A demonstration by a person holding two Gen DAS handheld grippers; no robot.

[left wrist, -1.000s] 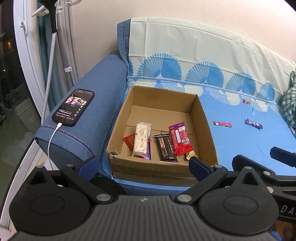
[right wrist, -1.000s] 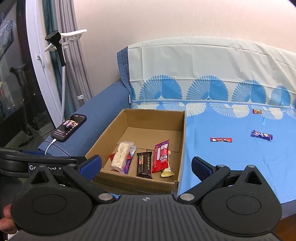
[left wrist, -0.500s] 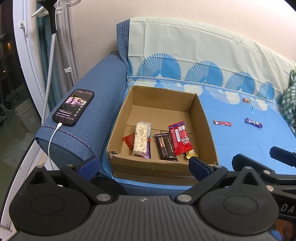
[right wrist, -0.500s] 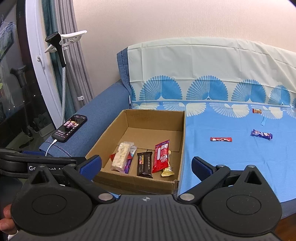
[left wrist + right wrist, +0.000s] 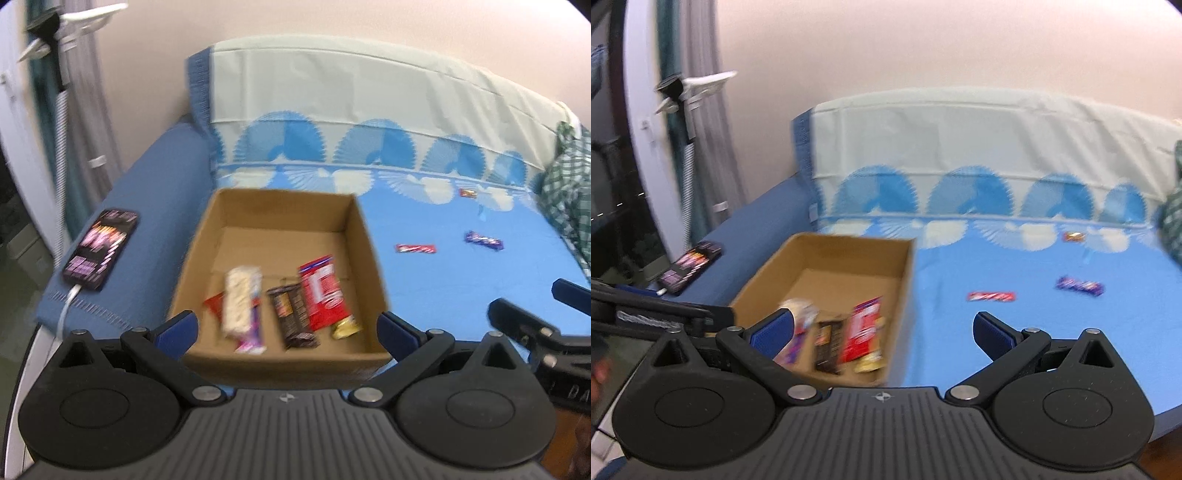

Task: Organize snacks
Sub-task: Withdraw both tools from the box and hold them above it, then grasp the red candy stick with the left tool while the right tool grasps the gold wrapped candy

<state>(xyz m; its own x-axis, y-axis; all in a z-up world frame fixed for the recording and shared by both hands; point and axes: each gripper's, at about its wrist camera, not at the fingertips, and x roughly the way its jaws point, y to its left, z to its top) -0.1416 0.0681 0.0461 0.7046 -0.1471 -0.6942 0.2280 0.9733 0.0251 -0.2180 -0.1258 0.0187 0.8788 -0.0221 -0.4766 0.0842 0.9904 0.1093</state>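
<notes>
Blue-sheeted bed (image 5: 424,295) with cardboard box (image 5: 365,251), three snacks (image 5: 415,248).

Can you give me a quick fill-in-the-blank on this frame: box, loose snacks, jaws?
1. The cardboard box sits at the sofa's ____ end, beside the armrest.
2. ____ wrapped snacks lie loose on the blue cover: the red bar, the purple bar and a small one near the backrest.
3. The phone rests on the ____.
4. The jaws of the left gripper and right gripper are ____ and hold nothing.

Missing words: left; Three; armrest; open
</notes>
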